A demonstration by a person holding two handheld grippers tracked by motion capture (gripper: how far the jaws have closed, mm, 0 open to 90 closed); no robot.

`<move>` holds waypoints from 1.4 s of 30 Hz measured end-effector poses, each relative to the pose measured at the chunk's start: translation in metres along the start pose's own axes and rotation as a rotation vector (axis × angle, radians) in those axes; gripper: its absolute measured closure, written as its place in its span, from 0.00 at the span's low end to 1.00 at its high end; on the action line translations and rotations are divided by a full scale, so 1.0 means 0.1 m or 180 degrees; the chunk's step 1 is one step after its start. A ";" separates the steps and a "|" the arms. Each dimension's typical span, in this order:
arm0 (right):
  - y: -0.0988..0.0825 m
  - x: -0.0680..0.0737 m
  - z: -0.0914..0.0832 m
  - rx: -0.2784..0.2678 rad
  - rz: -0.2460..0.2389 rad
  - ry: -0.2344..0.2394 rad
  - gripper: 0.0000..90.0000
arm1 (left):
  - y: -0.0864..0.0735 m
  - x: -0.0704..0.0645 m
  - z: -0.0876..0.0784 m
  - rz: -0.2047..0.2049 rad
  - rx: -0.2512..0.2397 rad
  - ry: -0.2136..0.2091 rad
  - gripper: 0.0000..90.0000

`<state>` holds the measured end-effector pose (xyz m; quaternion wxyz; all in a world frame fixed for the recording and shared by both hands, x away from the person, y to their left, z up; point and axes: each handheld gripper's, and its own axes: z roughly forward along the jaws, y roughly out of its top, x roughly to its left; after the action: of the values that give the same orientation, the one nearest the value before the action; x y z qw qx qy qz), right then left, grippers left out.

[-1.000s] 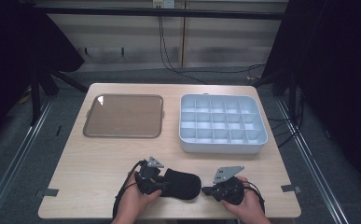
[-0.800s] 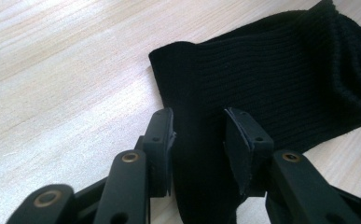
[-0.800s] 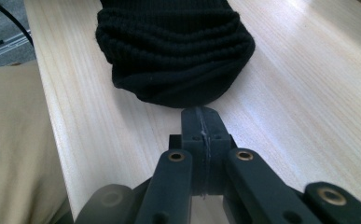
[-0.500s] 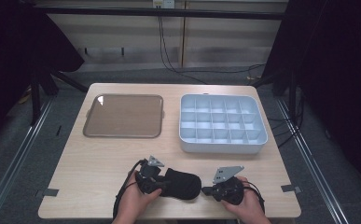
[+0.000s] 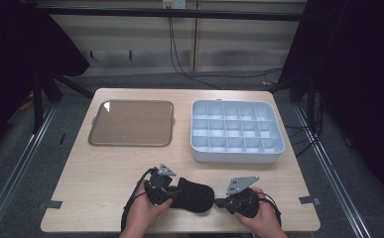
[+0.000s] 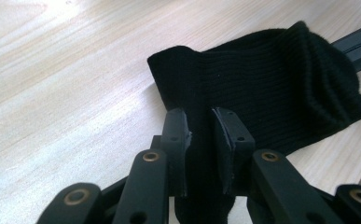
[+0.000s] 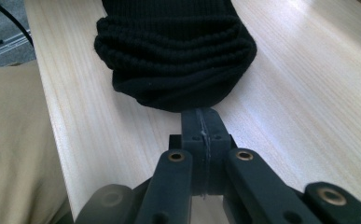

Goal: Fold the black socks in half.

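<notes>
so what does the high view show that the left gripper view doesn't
High view alone: the brown tray, the white compartment box, both hands and the right gripper with jaws shut, its tips by the black knit cloth. Left gripper view alone: the left gripper, jaws just closing around the cloth's edge. Both share the cloth and wooden table.

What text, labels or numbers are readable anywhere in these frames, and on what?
None readable.
Black knit cloth: no tag or print.
Grey compartment box: no markings.
Brown tray: plain.
Left claw and right claw: screws and rivets, no lettering.
Small fixture on the far wall: too small to read.
</notes>
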<state>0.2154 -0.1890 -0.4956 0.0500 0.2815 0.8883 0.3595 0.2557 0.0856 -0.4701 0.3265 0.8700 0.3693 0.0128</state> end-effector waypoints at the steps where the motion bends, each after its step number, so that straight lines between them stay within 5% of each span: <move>1: 0.00 0.00 0.00 0.0000 -0.0002 -0.0001 1.00 | 0.01 0.00 -0.01 0.0009 0.0003 -0.0001 0.83; 26: 0.00 0.00 0.00 0.0020 0.0003 -0.0010 1.00 | 0.11 -0.09 -0.07 0.0111 -0.0081 0.0009 0.83; 33: 0.01 0.01 -0.01 0.0039 0.0020 -0.0036 1.00 | 0.12 -0.09 -0.07 0.0115 -0.0074 -0.0002 0.90; 42: 0.01 0.01 -0.11 -0.0076 0.0091 0.0023 1.00 | 0.13 -0.10 -0.08 0.0128 -0.0080 -0.0009 0.92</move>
<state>0.2119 -0.1954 -0.4866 0.0450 0.2922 0.8800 0.3718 0.2549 0.0767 -0.4545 0.3376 0.8731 0.3510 0.0228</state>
